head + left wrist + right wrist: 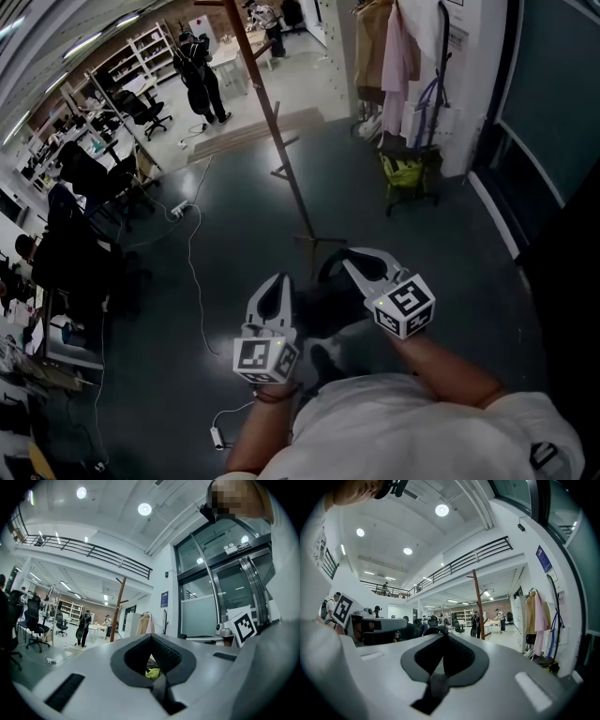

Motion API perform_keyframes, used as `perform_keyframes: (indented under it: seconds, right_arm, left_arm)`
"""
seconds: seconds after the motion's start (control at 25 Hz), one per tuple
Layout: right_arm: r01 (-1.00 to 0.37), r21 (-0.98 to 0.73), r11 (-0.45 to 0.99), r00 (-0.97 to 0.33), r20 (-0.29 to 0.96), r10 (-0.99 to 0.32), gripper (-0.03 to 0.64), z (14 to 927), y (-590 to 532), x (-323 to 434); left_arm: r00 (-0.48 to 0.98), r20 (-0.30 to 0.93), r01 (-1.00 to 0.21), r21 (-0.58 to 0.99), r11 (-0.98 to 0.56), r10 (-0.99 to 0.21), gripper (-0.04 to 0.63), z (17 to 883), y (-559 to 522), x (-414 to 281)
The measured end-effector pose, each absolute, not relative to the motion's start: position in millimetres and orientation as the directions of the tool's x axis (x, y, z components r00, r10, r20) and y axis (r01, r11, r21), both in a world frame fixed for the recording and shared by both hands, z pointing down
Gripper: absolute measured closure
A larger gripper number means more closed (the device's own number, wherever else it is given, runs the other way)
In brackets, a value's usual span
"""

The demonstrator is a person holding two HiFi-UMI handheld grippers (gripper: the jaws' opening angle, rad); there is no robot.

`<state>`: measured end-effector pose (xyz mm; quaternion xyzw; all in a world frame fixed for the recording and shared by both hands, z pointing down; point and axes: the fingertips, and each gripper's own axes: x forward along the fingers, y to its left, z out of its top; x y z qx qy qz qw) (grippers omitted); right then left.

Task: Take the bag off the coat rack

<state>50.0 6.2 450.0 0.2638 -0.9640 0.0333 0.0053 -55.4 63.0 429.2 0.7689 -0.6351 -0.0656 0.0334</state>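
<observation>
The wooden coat rack (281, 141) stands on the dark floor ahead of me, with no bag on the part of its pole and pegs that I can see. It also shows in the left gripper view as the coat rack (118, 606) and in the right gripper view as the coat rack (477, 604). A black bag (323, 309) hangs low between my two grippers. Its strap (328, 262) arcs up to my right gripper (352, 255), which looks shut on it; the strap (435, 629) curves over that gripper's tips (440, 637). My left gripper (279, 279) is shut beside the bag, with nothing visible between its jaws (151, 639).
A clothes rail with a pink garment (398, 56) and a yellow-green bag (405, 171) stands at the right, by a glass door (553, 112). A person (202, 75) stands at the back. Office chairs (84, 178) line the left; a white cable (192, 272) runs across the floor.
</observation>
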Motion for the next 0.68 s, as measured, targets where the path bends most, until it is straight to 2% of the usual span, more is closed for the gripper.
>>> perform_keyframes:
  seconds: [0.68]
  right_arm:
    - [-0.512,-0.063,0.857,-0.859,0.035,-0.51,0.594,449.5,5.9,39.7]
  left_arm:
    - [0.195,-0.043,-0.969,0.143,-0.199,-0.98,0.589,431.3,64.0,-64.8]
